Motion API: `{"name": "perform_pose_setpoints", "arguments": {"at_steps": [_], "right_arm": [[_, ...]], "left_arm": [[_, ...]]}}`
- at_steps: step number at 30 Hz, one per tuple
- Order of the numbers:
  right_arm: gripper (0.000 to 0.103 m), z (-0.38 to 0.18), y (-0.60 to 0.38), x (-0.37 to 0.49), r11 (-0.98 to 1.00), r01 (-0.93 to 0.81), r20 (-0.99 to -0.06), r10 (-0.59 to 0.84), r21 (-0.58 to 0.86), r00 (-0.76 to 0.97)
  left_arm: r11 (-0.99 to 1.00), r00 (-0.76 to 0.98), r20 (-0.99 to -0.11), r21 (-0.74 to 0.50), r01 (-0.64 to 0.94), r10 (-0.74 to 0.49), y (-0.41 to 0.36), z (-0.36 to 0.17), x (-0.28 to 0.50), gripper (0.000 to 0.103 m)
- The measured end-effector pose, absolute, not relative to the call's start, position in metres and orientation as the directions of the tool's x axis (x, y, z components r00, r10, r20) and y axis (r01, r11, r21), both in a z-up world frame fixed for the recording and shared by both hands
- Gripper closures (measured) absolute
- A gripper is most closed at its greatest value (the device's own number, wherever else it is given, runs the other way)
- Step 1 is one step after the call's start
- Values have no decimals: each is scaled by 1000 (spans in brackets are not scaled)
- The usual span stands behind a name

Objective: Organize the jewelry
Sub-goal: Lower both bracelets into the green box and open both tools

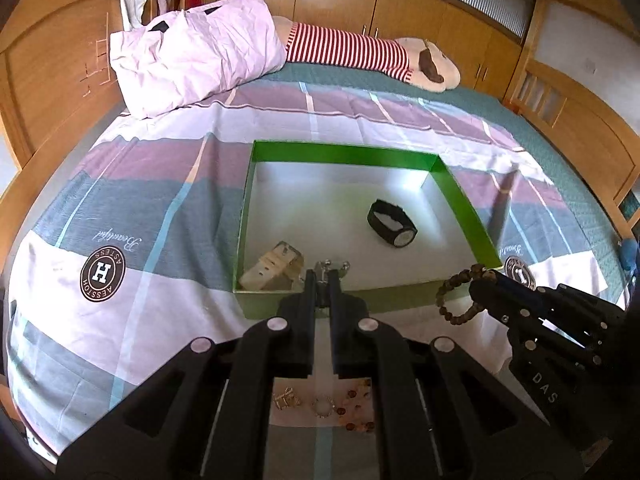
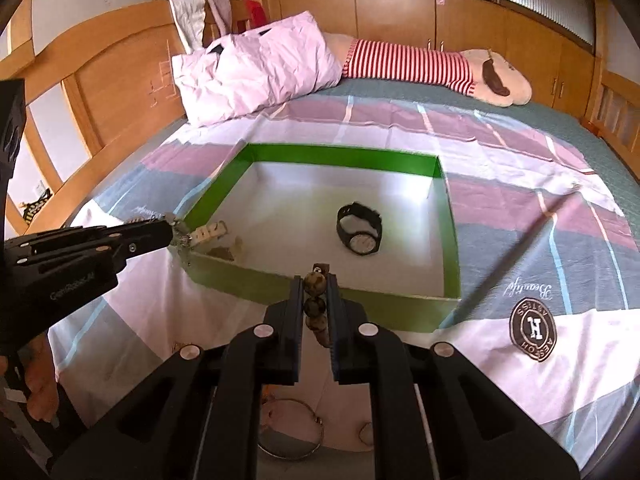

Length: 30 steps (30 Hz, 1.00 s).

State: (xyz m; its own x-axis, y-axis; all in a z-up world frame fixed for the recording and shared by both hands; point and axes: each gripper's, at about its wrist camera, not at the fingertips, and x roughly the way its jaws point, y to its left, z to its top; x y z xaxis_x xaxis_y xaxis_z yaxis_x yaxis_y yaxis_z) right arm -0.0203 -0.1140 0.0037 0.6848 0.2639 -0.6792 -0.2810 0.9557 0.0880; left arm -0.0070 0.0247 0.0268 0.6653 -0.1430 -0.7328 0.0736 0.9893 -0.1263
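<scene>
A green box (image 1: 464, 200) with a white floor lies on the bed. Inside it are a black watch (image 1: 392, 222) and a beige watch strap (image 1: 272, 266). My left gripper (image 1: 320, 276) hovers over the box's near wall, shut on a small silver piece with ball ends (image 1: 332, 265). To its right, my right gripper (image 1: 486, 280) is shut on a brown bead bracelet (image 1: 456, 300) that hangs in a loop. In the right wrist view the bracelet's beads (image 2: 316, 284) sit between the right gripper (image 2: 314, 280) pads, and the left gripper (image 2: 170, 232) is at the box's near left corner.
Loose on the sheet under the grippers lie gold earrings (image 1: 286, 400), a silver ring (image 1: 322, 406), a pinkish bead string (image 1: 356, 404) and a silver bangle (image 2: 292, 428). A pink pillow (image 1: 192, 56) and a striped plush toy (image 1: 360, 52) lie at the bed's far side.
</scene>
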Motion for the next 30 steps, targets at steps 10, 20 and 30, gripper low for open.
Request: {"name": "perform_pose_setpoints", "arguments": {"at_steps": [10,20,30], "right_arm": [[92,16,-117,-25,959,-276,-630,258,71,733],[92,17,-115,-27,962,-266,-619,241,54,747],[92,21,-121,-26,971,-232,-596,217,53,773]], "left_arm": [[984,692,-704,-166,59,-161,34,34,-9,97],[987,688,-713,-157,33,-136,36,30,-6,97],[990,699,-707,-137,19,-111,37,32,1,97]]}}
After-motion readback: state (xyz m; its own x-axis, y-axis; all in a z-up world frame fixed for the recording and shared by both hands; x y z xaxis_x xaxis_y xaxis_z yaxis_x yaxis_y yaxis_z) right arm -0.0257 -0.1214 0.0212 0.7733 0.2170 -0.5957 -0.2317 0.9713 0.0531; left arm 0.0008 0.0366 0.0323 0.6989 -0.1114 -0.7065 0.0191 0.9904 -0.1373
